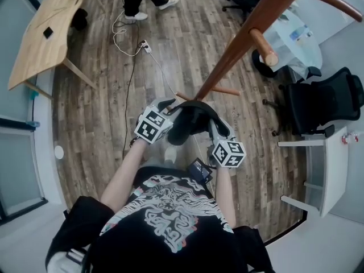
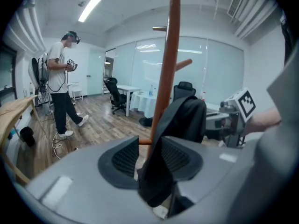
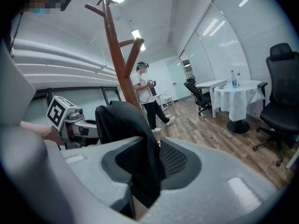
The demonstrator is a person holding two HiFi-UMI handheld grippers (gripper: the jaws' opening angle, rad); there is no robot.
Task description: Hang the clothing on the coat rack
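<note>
A black garment (image 1: 190,121) hangs stretched between my two grippers, right in front of the brown wooden coat rack (image 1: 239,44), whose pole rises just behind it. My left gripper (image 1: 172,110) is shut on one end of the garment (image 2: 187,118), and the cloth is pinched between its pads (image 2: 126,157). My right gripper (image 1: 215,125) stands open. The other end of the garment (image 3: 124,120) lies draped over one pad between the jaws, and the opposite pad (image 3: 174,158) shows bare. A rack peg (image 1: 264,47) sticks out above the garment.
A wooden table (image 1: 45,27) stands far left, with a cable (image 1: 133,50) trailing across the plank floor. A black office chair (image 1: 324,104), a white desk (image 1: 327,169) and a cloth-covered round table (image 1: 296,38) are at the right. Another person (image 2: 58,87) stands farther off.
</note>
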